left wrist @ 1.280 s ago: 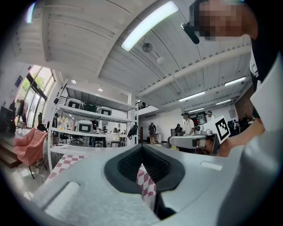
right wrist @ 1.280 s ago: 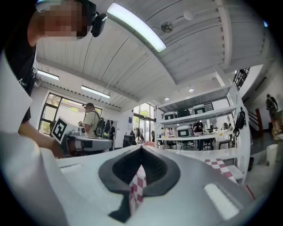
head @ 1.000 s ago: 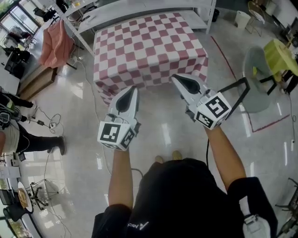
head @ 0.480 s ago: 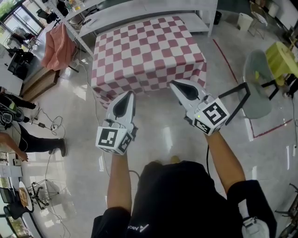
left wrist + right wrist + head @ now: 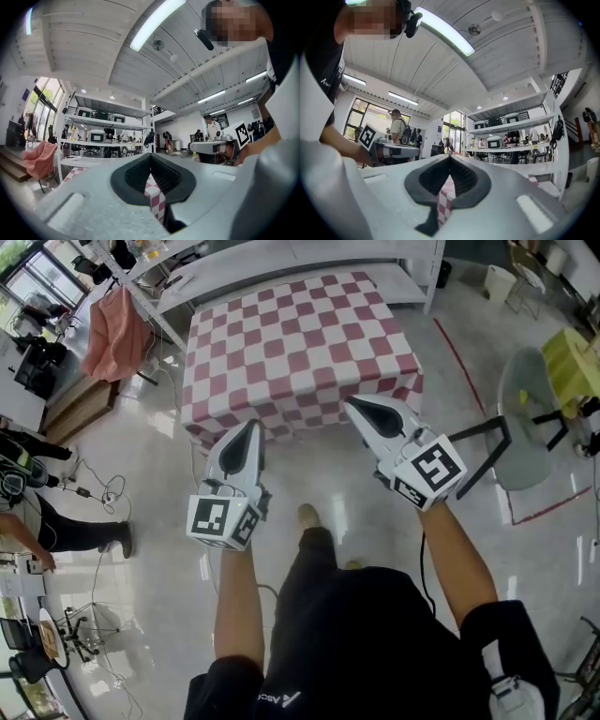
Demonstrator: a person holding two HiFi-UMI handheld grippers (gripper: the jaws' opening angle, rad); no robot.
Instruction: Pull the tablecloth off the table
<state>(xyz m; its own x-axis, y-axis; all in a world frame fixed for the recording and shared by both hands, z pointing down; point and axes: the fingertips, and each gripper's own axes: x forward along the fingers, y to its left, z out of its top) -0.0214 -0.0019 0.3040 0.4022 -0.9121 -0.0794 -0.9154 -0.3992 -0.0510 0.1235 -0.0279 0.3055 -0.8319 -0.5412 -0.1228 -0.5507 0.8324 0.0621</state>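
A red-and-white checked tablecloth (image 5: 300, 343) covers the table in front of me and hangs over its near side. My left gripper (image 5: 250, 425) is shut on the hem near the left corner. In the left gripper view, a strip of checked cloth (image 5: 154, 197) is pinched between the dark pads (image 5: 133, 176) of the left gripper (image 5: 150, 157). My right gripper (image 5: 351, 404) is shut on the hem near the right corner. The right gripper view shows the cloth (image 5: 446, 199) clamped in the right gripper (image 5: 450, 158).
A white shelf unit (image 5: 281, 263) stands behind the table. A pink cloth (image 5: 114, 324) hangs at the left, and a person (image 5: 37, 512) stands by floor cables (image 5: 103, 488). A grey chair (image 5: 525, 409) and red floor tape (image 5: 469, 371) are at the right.
Both grippers stay shut on the cloth's near hem. The left one has drifted slightly left. The person's leg and shoe have swung forward between the arms.
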